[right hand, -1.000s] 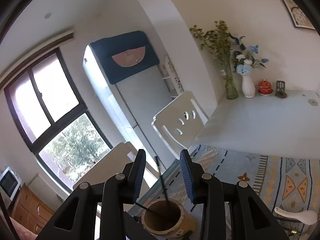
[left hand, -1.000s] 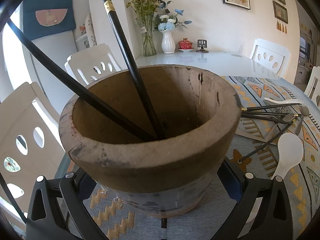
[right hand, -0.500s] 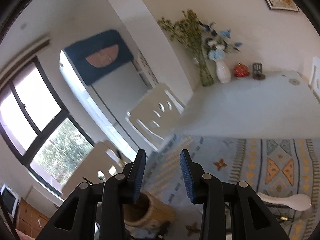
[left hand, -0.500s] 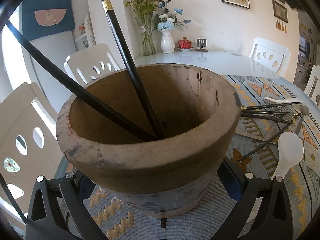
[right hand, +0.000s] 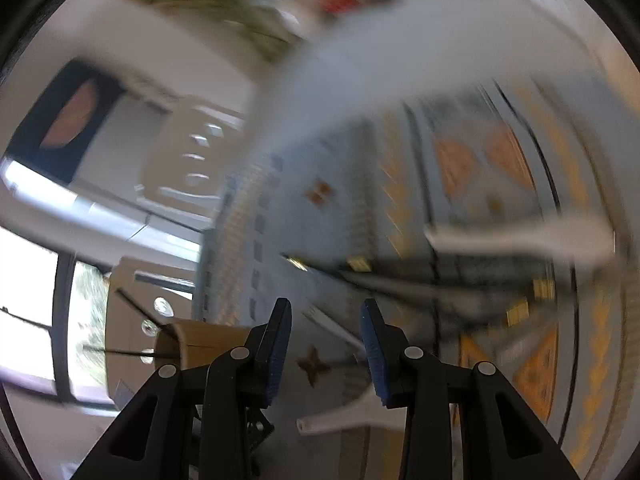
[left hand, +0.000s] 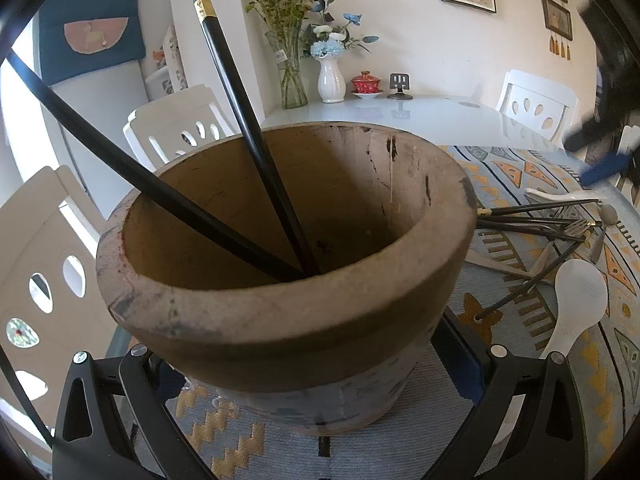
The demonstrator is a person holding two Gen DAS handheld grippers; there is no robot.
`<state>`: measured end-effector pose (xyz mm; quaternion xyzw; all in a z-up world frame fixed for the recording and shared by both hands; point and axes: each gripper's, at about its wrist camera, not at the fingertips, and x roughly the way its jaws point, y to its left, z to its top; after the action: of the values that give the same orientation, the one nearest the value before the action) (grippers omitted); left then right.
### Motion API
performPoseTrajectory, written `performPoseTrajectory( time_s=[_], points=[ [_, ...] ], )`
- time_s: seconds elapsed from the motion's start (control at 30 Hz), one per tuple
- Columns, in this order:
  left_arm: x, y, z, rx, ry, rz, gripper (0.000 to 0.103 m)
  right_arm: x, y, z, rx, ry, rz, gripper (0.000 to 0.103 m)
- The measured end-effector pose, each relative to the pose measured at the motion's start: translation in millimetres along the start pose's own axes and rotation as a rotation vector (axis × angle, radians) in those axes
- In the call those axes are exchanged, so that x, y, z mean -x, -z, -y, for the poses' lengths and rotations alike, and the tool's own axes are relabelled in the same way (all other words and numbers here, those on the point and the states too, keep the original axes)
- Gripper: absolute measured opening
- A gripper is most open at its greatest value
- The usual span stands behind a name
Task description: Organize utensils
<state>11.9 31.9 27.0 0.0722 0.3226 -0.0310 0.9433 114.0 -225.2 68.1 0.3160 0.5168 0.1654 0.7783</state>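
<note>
A brown clay pot fills the left wrist view, and my left gripper is shut on its lower wall. Two black chopsticks lean inside it. Right of the pot lies a pile of utensils: black chopsticks, a fork and a white spoon. My right gripper is open and empty above the mat, with the blurred pile just beyond its fingertips and the pot to its left. In the left wrist view it is a blurred dark and blue shape at the right edge.
A patterned blue and orange mat covers the near part of a glass table. Vases of flowers and a red lidded cup stand at the far end. White chairs ring the table.
My right gripper has swung down and rolled, from facing the wall and window to hanging over the mat by the utensil pile. The left gripper and pot have not moved.
</note>
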Motion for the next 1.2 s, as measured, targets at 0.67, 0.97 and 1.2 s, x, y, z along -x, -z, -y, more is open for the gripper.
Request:
performPoseTrajectory(
  time_s=[0.67, 0.97, 1.2],
  points=[
    [0, 0, 1, 0.000, 0.000, -0.003, 0.102, -14, 46, 79, -0.240, 0.081, -0.184, 0.045],
    [0, 0, 0, -0.001, 0.000, -0.003, 0.102, -30, 56, 79, -0.251, 0.023, -0.170, 0.049],
    [0, 2, -2, 0.006, 0.001, -0.004, 0.102, -28, 57, 72, -0.220, 0.009, -0.116, 0.049]
  ],
)
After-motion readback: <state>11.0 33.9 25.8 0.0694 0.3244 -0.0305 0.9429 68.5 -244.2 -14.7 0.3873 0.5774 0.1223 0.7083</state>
